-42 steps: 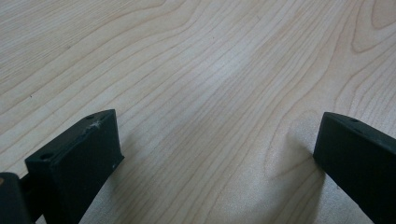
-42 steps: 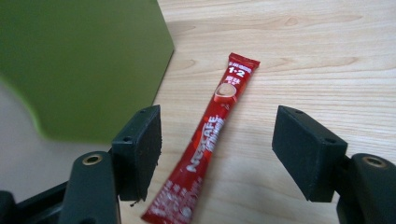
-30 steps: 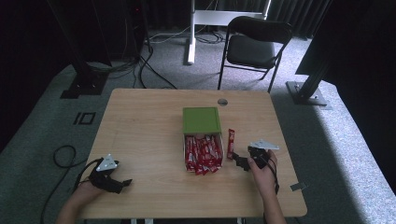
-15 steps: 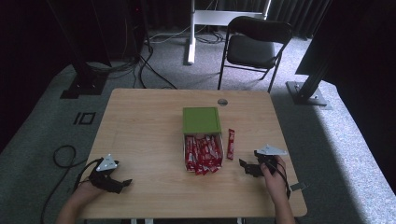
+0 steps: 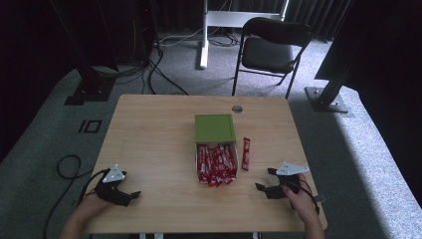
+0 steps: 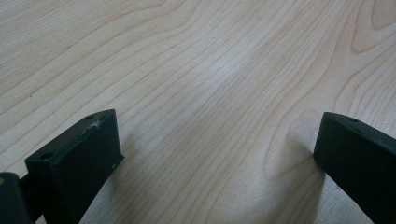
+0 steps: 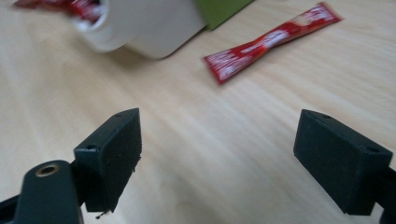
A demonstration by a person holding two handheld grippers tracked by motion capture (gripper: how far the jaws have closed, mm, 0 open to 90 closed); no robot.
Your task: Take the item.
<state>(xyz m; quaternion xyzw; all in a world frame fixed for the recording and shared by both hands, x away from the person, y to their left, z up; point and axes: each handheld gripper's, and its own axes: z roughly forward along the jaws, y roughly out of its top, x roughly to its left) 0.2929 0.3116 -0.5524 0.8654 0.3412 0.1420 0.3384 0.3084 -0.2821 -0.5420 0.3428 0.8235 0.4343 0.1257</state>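
Sachets [image 5: 215, 163] spill blurred from the half-covered box [image 5: 215, 128] (lid green), both hand-held grippers [image 5: 266, 185] [image 5: 130, 195] gaping empty.

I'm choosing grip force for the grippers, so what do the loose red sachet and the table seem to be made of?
Red sachet: probably thin plastic or foil film, glossy, going by the sheen and crimped flat ends. Table: light wood or wood-look laminate, matte to satin, with clear grain lines; which of the two, I can't tell.

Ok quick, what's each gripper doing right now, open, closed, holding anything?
Left gripper: open, empty, jaws spread over bare table.
Right gripper: open, empty, red sachet lying ahead of it.
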